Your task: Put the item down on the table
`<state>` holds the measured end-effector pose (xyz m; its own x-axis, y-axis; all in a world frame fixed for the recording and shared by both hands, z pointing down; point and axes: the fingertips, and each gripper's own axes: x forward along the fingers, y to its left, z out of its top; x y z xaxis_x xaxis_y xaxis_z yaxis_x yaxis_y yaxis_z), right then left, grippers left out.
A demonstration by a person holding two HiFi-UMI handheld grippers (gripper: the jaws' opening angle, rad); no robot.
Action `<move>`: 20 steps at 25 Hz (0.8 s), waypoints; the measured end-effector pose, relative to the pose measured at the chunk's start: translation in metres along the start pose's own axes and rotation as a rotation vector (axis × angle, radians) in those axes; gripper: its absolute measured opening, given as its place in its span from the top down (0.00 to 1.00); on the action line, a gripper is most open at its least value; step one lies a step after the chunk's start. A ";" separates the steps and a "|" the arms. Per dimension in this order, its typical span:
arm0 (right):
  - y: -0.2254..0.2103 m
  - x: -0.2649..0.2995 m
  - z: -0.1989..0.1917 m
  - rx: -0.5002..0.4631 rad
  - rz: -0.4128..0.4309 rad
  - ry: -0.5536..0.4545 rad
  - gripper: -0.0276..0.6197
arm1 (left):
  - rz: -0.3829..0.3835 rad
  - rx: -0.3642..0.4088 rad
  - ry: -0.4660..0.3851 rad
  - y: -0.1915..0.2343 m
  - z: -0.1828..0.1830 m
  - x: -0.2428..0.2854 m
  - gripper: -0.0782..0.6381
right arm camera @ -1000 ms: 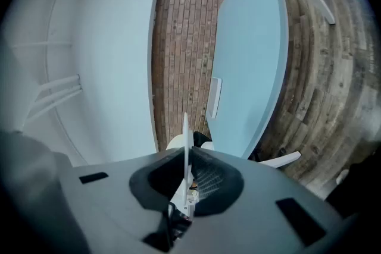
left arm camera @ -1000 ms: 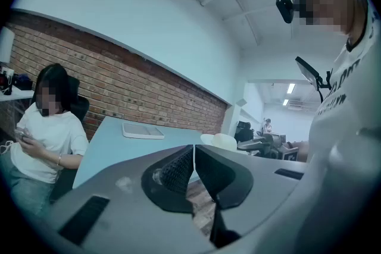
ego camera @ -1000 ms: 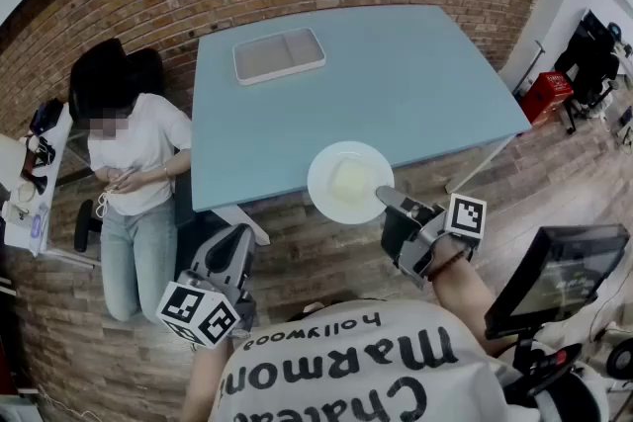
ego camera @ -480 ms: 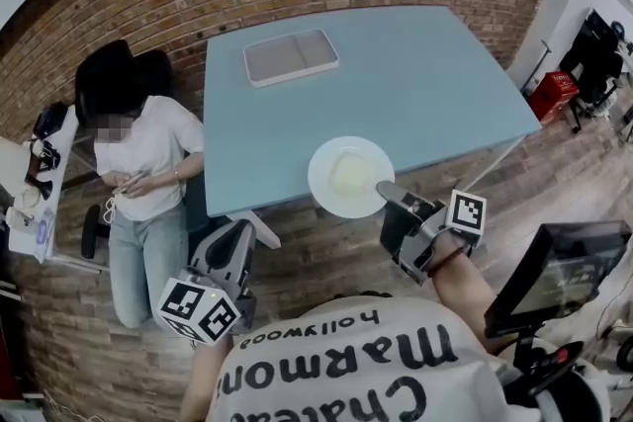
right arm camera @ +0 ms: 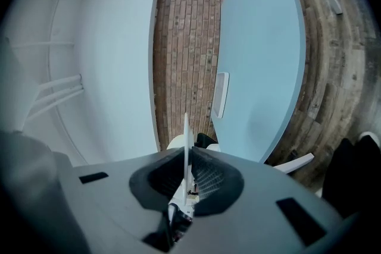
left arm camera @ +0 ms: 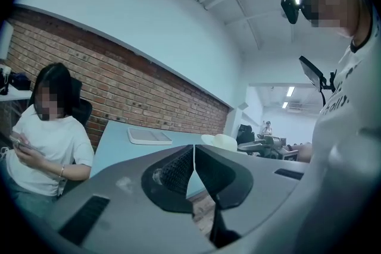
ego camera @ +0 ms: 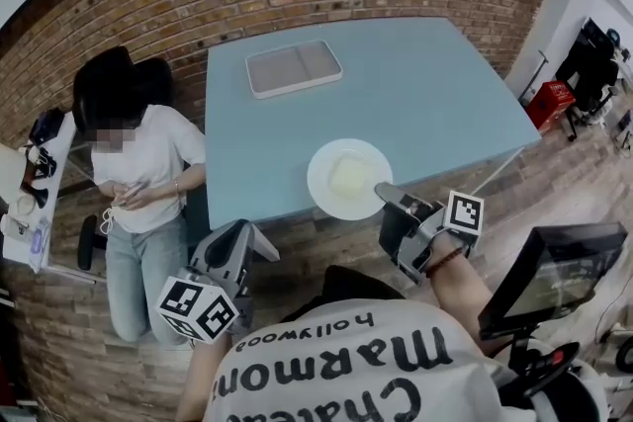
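A white plate carrying a pale square item hangs over the front edge of the light blue table. My right gripper is shut on the plate's near rim; in the right gripper view the plate shows edge-on as a thin white line clamped between the jaws of this gripper. My left gripper hangs low in front of the table's left corner, shut and empty. In the left gripper view its pads touch, and the plate shows beyond them.
A white two-part tray lies on the far left of the table. A seated person is at the table's left side. A red box stands on the floor at right, a dark screen near my right arm. A brick wall runs behind.
Both grippers have moved toward the table. The plate in the right gripper now reaches further over the table's front edge. The seated person and tray stay in place.
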<state>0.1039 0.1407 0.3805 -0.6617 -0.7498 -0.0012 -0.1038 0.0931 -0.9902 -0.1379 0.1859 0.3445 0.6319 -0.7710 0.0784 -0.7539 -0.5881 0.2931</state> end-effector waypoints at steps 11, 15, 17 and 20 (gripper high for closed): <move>-0.013 0.048 0.037 0.018 -0.011 0.037 0.92 | 0.054 -0.024 0.004 0.027 0.001 0.028 0.87; -0.021 0.072 0.053 0.021 -0.026 0.061 0.92 | 0.087 -0.049 0.002 0.048 0.005 0.041 0.87; -0.026 0.080 0.060 0.026 -0.037 0.069 0.92 | 0.095 -0.062 0.000 0.056 0.006 0.050 0.87; -0.033 0.091 0.074 0.043 -0.046 0.072 0.92 | 0.101 -0.072 0.016 0.064 0.004 0.066 0.87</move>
<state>0.1022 0.0212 0.4023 -0.7091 -0.7031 0.0531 -0.1043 0.0301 -0.9941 -0.1457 0.0964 0.3646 0.5569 -0.8210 0.1259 -0.7992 -0.4885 0.3502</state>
